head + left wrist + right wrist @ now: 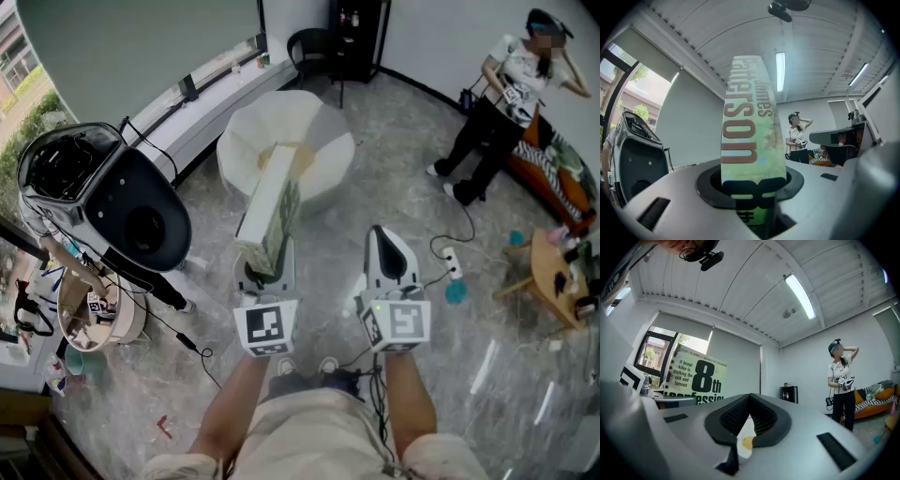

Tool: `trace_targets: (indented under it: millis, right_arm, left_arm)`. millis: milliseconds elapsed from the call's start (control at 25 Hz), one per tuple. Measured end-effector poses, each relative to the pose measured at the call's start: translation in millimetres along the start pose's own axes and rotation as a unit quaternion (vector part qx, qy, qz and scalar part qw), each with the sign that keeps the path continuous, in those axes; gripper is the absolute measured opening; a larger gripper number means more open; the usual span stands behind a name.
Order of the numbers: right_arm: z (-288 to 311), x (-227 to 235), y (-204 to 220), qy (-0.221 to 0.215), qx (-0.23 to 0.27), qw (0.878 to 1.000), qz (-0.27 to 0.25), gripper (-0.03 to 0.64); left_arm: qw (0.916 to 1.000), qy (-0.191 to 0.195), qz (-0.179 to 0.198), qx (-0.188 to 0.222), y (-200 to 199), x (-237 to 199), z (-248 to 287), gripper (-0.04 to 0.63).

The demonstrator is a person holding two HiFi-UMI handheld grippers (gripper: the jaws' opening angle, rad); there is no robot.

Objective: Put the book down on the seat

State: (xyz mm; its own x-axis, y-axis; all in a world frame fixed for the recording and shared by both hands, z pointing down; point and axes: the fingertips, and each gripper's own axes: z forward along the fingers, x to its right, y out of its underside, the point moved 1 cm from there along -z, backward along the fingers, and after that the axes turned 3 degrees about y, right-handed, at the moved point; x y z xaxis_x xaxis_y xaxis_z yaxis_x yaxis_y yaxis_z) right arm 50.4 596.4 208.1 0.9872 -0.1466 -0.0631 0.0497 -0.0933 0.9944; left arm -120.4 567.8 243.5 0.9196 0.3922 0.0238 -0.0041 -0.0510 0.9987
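A thick paperback book (272,211) with a pale green cover stands upright in my left gripper (267,267), whose jaws are shut on its lower end. The left gripper view shows its spine (750,136) rising straight out of the left gripper (751,183). In the head view the book's top reaches over the near edge of the round white seat (319,122), which has a yellowish patch in its middle. My right gripper (382,239) hangs beside the book to the right, shut and empty. In the right gripper view the right gripper (750,397) has its pads meeting, and the book's back cover (696,376) shows at the left.
A large black and white pod-shaped chair (112,197) stands at the left. A person (497,112) stands at the back right near an orange sofa (562,178). A small wooden table (553,272) is at the right; a power strip (453,262) with cables lies on the floor.
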Motion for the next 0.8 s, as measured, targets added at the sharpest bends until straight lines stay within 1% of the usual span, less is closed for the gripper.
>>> trace_targets:
  millis: [240, 360, 560, 800]
  right_arm:
    - [18.9, -23.4, -5.0, -0.004, 0.002, 1.000, -0.007, 0.003]
    - [33.8, -37.3, -10.5, -0.007, 0.003, 1.000, -0.010, 0.003]
    - [30.3, -64.9, -3.2, -0.006, 0.009, 1.000, -0.014, 0.003]
    - [38.7, -73.5, -2.0, 0.006, 0.013, 1.000, -0.018, 0.003]
  left_arm:
    - [1.0000, 0.003, 0.001, 0.003, -2.8, -24.7, 3.3, 0.166]
    - [1.0000, 0.002, -0.002, 0.004, -6.6, -43.9, 8.6, 0.166]
    - [0.9999, 0.004, -0.001, 0.010, 2.8, -66.3, -6.2, 0.166]
    - [0.9999, 0.012, 0.000, 0.005, 7.9, -80.1, -0.8, 0.166]
